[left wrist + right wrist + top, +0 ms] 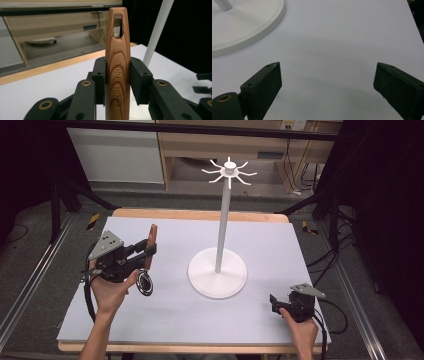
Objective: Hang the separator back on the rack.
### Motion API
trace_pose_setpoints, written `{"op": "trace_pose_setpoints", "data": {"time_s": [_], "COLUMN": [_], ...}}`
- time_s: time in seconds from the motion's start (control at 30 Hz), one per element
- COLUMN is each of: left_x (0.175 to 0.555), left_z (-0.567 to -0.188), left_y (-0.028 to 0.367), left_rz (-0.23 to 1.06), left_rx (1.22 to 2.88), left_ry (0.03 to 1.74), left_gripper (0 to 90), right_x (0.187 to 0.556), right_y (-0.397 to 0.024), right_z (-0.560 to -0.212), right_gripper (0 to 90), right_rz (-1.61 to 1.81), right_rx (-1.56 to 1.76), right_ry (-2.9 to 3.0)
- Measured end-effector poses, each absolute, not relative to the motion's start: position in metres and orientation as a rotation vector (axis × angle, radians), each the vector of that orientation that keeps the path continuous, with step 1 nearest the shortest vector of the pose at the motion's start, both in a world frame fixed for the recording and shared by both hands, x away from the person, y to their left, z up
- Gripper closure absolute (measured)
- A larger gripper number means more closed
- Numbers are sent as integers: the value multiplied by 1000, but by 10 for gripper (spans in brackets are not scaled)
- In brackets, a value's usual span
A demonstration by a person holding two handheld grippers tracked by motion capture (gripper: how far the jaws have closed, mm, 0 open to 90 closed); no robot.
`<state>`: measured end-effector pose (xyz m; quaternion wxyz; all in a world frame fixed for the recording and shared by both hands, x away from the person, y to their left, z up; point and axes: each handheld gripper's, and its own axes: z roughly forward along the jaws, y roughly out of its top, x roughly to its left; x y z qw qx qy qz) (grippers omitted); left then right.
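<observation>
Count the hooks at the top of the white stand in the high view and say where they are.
8, as far as the picture resolves: the hooks fan out evenly around the cap of the white stand, above the table's far edge. Small and thin; one may be hidden.

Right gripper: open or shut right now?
Open. The right gripper has its jaws spread wide over the bare white table, with nothing between them.

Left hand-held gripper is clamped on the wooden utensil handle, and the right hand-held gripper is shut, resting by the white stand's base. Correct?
Not quite: the right hand-held gripper is open, jaws wide apart over bare table, as the right gripper view shows. The rest holds.
</observation>
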<state>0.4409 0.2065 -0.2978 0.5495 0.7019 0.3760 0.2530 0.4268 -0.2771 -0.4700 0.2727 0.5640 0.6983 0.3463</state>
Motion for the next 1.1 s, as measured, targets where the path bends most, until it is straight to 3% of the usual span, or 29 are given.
{"op": "trace_pose_setpoints", "data": {"time_s": [1.1], "left_x": [438], "left_z": [-225], "left_y": [165], "left_rz": [642], "left_rx": [1608], "left_ry": [725], "left_gripper": [674], "right_x": [428], "right_y": [-277], "right_z": [-470], "right_gripper": [85], "right_rz": [922], "right_rx": [1510], "right_ry": [1884]}}
